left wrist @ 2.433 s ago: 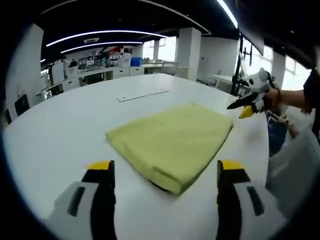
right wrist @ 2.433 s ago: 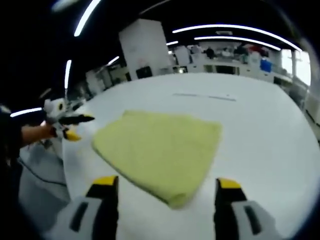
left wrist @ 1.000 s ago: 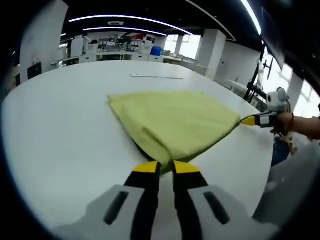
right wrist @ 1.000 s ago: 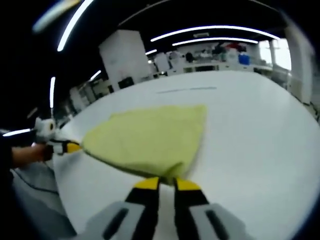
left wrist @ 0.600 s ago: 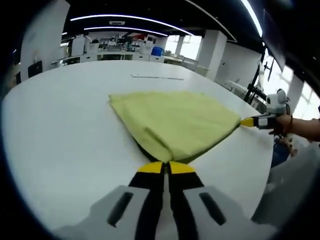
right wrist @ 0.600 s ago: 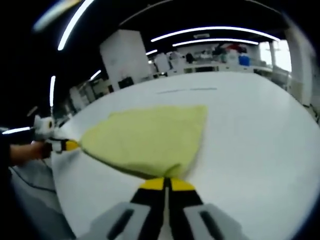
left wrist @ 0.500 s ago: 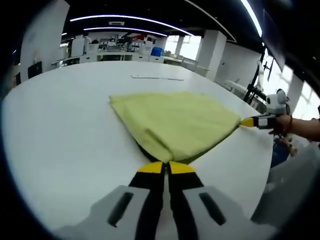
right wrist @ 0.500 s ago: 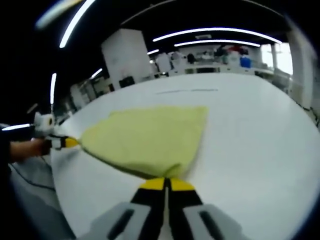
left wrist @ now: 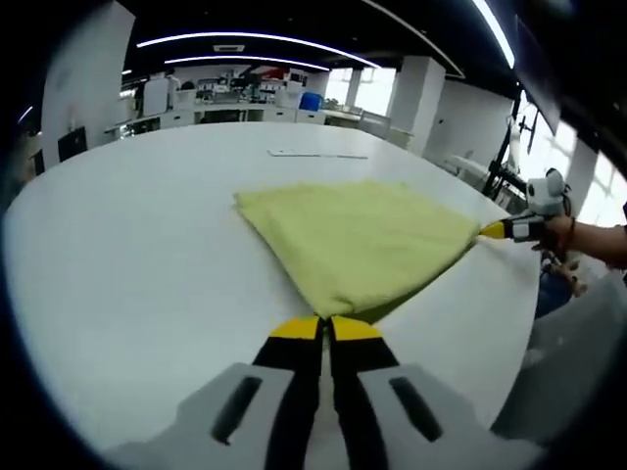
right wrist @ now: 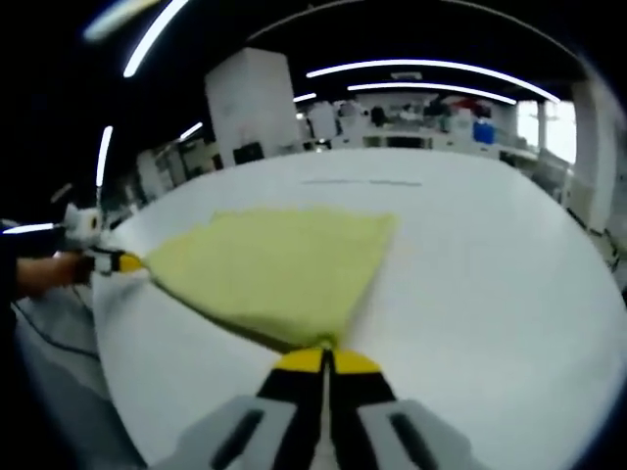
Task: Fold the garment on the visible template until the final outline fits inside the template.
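A yellow-green folded garment lies on the white table. In the left gripper view, my left gripper is shut on the garment's near corner. At the right of that view, my right gripper pinches the far right corner, with a hand behind it. In the right gripper view, my right gripper is shut on the near corner of the garment. The left gripper holds the far left corner there. The cloth is stretched taut between the two held corners.
A thin pale strip lies on the table beyond the garment, also seen as a strip in the right gripper view. The table edge drops away close to the garment. Desks, pillars and windows stand far behind.
Both grippers, open 2.4 s ago, closed on two garment corners. Since half a second ago the held edge has risen and the cloth has drawn slightly away across the table.
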`<state>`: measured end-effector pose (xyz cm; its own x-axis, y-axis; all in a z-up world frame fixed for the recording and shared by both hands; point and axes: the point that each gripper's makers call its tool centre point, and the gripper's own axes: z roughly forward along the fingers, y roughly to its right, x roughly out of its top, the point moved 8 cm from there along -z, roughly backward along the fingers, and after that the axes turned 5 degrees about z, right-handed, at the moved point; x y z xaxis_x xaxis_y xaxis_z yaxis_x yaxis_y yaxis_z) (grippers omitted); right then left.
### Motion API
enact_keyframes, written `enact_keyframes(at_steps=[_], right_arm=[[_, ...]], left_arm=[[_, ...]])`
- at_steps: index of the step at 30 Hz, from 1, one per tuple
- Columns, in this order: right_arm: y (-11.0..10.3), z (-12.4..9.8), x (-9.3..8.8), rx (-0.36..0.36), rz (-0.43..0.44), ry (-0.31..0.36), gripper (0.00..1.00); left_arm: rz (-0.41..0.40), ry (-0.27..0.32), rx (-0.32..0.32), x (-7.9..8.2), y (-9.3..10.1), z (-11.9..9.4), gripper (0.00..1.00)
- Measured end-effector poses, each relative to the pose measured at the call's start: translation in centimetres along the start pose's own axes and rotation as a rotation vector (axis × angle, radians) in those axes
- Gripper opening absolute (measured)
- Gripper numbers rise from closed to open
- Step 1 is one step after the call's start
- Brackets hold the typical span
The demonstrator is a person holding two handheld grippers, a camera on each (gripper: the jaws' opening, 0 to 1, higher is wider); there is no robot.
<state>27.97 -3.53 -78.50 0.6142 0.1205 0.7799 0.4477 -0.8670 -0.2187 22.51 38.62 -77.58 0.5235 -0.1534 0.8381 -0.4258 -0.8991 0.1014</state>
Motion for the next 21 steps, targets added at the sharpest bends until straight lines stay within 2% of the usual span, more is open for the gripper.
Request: enact_keyframes(at_steps=[7, 21], right_arm=[[0.1, -0.3, -0.1, 0.006, -0.041, -0.023, 0.00], [-0.2, -1.8, -1.7, 0.007, -0.068, -0.085, 0.00]], left_arm=[[0.053, -0.034, -0.019, -0.3, -0.2, 0.0, 0.00], [0.071, -0.122, -0.024, -1.6, 0.5, -0.2, 0.00]])
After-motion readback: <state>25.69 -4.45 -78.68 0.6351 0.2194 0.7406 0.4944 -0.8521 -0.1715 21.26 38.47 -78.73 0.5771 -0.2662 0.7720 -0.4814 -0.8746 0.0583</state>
